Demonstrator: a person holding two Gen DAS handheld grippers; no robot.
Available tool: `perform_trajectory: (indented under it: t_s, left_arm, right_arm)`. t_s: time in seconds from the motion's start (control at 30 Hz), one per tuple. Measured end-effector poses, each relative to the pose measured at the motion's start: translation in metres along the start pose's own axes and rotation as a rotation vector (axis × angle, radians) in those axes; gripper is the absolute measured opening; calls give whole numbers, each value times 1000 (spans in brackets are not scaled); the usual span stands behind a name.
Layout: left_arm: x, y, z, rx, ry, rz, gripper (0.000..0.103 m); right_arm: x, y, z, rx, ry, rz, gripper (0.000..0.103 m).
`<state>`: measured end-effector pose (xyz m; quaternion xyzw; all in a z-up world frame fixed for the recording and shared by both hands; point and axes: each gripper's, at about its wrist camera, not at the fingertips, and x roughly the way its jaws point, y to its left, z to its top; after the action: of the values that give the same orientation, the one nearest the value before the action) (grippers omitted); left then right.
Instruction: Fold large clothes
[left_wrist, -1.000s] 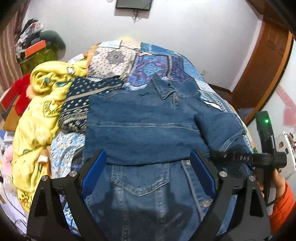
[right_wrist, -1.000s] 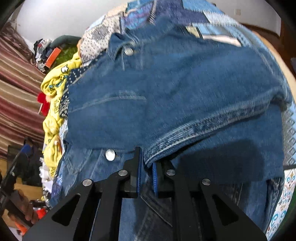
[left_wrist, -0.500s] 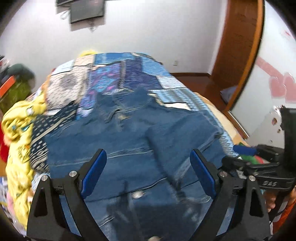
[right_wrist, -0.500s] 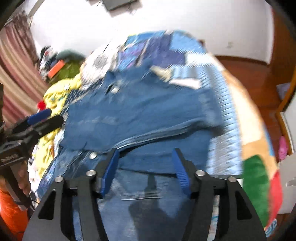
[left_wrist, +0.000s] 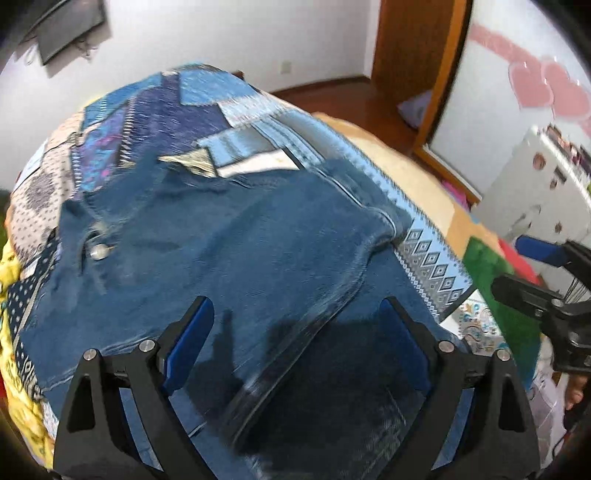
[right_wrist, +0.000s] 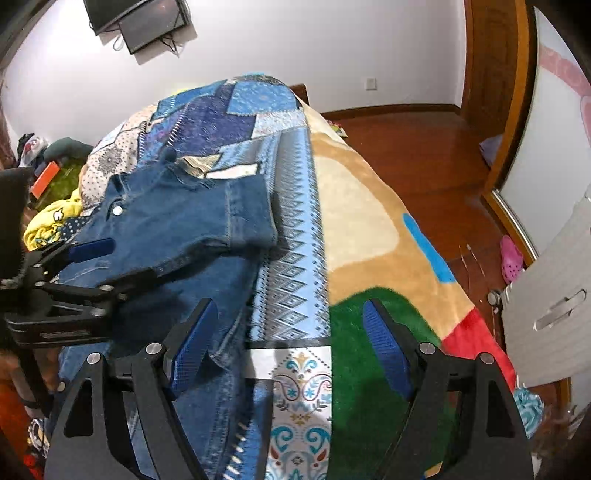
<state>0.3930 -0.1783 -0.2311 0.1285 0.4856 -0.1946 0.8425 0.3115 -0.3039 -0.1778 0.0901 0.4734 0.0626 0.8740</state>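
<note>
Both the left gripper (left_wrist: 295, 343) and the right gripper (right_wrist: 288, 339) are hanging spread wide, gripping nothing, above the denim jacket (left_wrist: 229, 251) lying partly folded on the patchwork bedspread (right_wrist: 291, 258). Between folds, I judge; next, pinching an edge.

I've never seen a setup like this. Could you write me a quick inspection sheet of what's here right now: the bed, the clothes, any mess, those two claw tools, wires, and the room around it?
Surface: bed under a patchwork quilt, with a plush multicoloured blanket on its right part.
Job's things: denim jacket lies partly folded, sleeve laid across the body, snap button showing.
Clutter: yellow garment at the bed's left edge; pink shoe on the floor.
Grippers: left gripper open above the jacket; right gripper open over the jacket's right edge; neither holds anything.
Cables: wires hang below the wall screen.
Surroundings: white walls, wooden floor, wooden door frame.
</note>
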Motion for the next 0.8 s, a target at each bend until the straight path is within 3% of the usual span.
perform_trajectory:
  t_s: [0.07,0.17,0.27,0.33,0.37,0.43,0.63,0.8]
  left_arm:
    - [14,-8,2,42,13,20,90]
    - [35,-12,4,85,29,84,76]
    - [40,-2,7,51,19,95,56]
    - [34,8,11,14,-2,79,34]
    - [30,12,12,-2,-14,62,30]
    - [18,21,15,-28,-44,48,12]
    - [-43,75,13,-151,-177,48,10]
    - [-96,135,-11,-243,-277,131,8]
  right_arm:
    - [1,-6,-2,4,8,8,78]
    - [5,-7,-4,2,18,19,78]
    - [9,-2,-4,-3,27,31,78]
    - [12,2,-5,-12,33,38,78]
    - [13,3,-5,-15,36,41,78]
    - [16,9,-4,-26,43,43,78]
    - [17,25,6,-27,35,81,78]
    - [29,45,16,-79,24,68,78]
